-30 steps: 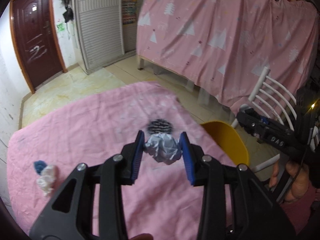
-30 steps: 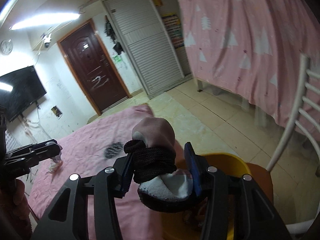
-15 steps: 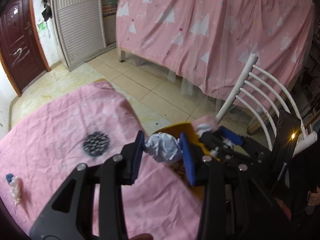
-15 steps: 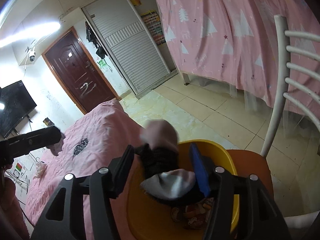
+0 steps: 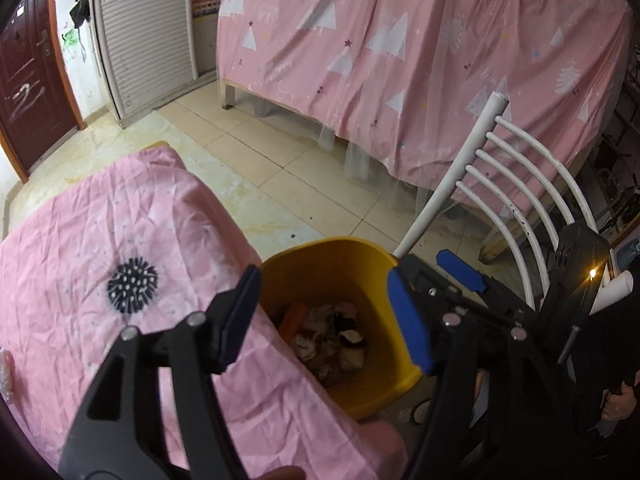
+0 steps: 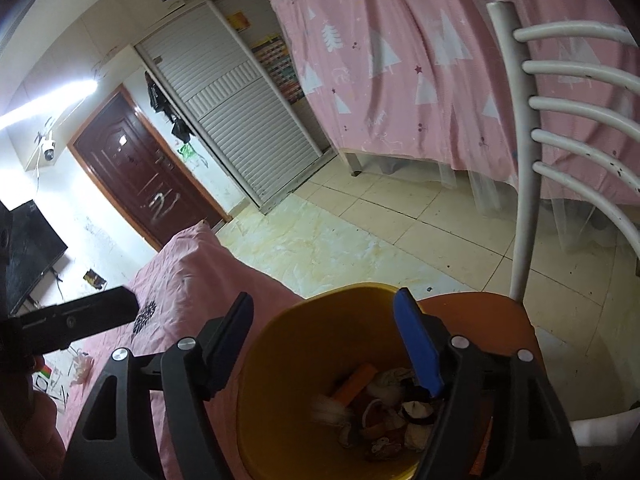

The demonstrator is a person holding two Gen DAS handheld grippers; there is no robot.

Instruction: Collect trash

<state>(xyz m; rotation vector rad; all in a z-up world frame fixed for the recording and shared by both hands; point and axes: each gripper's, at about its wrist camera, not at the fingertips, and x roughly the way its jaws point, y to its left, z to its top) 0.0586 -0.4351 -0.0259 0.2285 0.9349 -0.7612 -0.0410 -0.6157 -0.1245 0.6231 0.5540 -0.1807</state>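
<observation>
Tiled floor, a pink tree-print curtain (image 5: 400, 40) hung over a bed frame, dark red door (image 6: 144, 176) at the back; nearer, the worktop under a wrinkled pink cloth (image 5: 120, 240), with a yellow plastic bin (image 5: 320, 256) standing on the orange seat (image 6: 480, 312) of a white slat-backed chair (image 5: 500, 160) just beside the worktop edge. Step in hand, as I read it: the drop, both loads released at the bin. Left tool (image 5: 324, 316) hangs above the bin mouth, blue pads wide apart, nothing between them; its jaws have just been opening. Right tool (image 6: 332, 344) likewise over the bin, jaws spread and empty, also just been opening. Against the earlier frames: the left tool then clamped a crumpled silver-white wad over the cloth, and the right one held a pink-and-black sock-like bundle; neither is gripped now, and both views have swung from the worktop to the bin. Collected trash (image 5: 332, 336) lies heaped in the bin bottom, an orange strip (image 6: 356, 384) among it; which piece is which I cannot tell. A pale blur low in the right-wrist view may be something falling. Left on the cloth: a black spiky ball (image 5: 132, 286), well apart from the bin, and a small pale scrap (image 6: 82, 364) further along. Next move likely calls for lifting clear of the rim, swinging back over the cloth, and lining open pads around one remaining piece.
</observation>
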